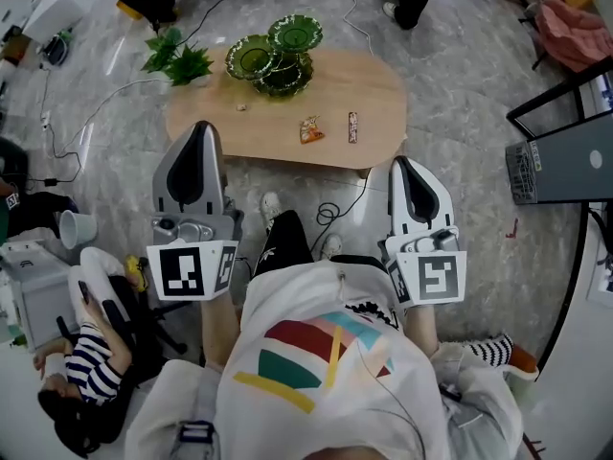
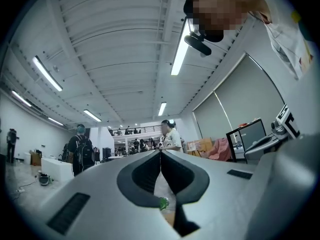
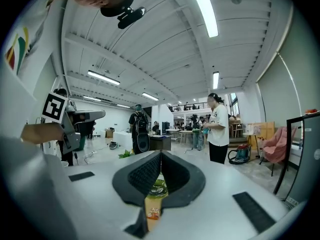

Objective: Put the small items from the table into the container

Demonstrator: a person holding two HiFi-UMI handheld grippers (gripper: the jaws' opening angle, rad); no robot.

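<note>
**A:** Where are the small items right now?

**B:** All three lie on the oval wooden table (image 1: 378, 89). An orange snack packet (image 1: 311, 129) sits toward the near edge. A dark narrow bar wrapper (image 1: 352, 126) lies just to its right, not touching it. A tiny pale piece (image 1: 241, 107) rests further left, close to the container.

**A:** And the container?

**B:** It is a cluster of green glass dishes (image 1: 278, 57) at the table's far edge. I cannot tell whether anything lies in them.

**A:** What about the grippers?

**B:** The left gripper (image 1: 201, 127) is on the person's side of the table, and in the head view its tip shows against the near left edge. Its own view shows the two jaws pressed together at the tips with nothing between them. The right gripper (image 1: 401, 162) has its tip just beside the table's near right corner. Its jaws also meet and it carries nothing. In its view, the hollow behind its tips frames a green dish and the orange packet beyond.

**A:** Anything else around?

**B:** A green leafy plant (image 1: 177, 60) lies on the marble floor (image 1: 460, 84) left of the table. At lower left a seated person in striped sleeves (image 1: 91, 362) is near a white cup (image 1: 77, 228).
</note>
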